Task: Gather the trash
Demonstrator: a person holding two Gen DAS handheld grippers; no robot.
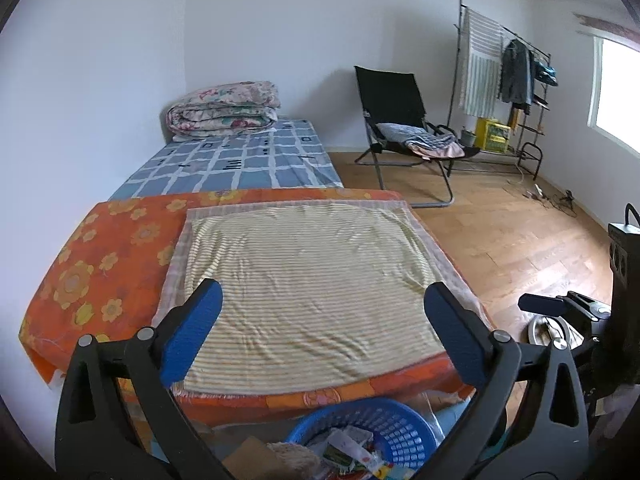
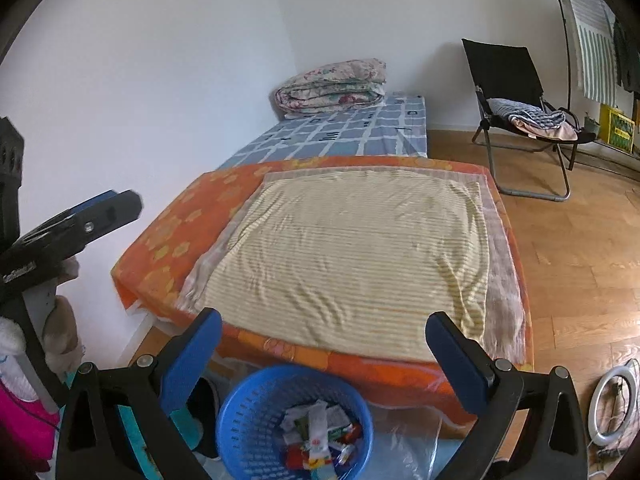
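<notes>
Beyond both sets of jaws lay the bed [image 2: 168, 240], bare wood floor [image 2: 580, 248] open to their right; below and between them stood the blue basket [image 2: 248, 420] holding wrappers [image 2: 320, 432]; left gripper [image 1: 326, 336] and right gripper [image 2: 324, 356] stood wide, empty.

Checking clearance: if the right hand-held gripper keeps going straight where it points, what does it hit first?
Probably the striped yellow cloth on the mattress; nothing stands between the open right hand-held gripper and it, though depth is uncertain.
</notes>
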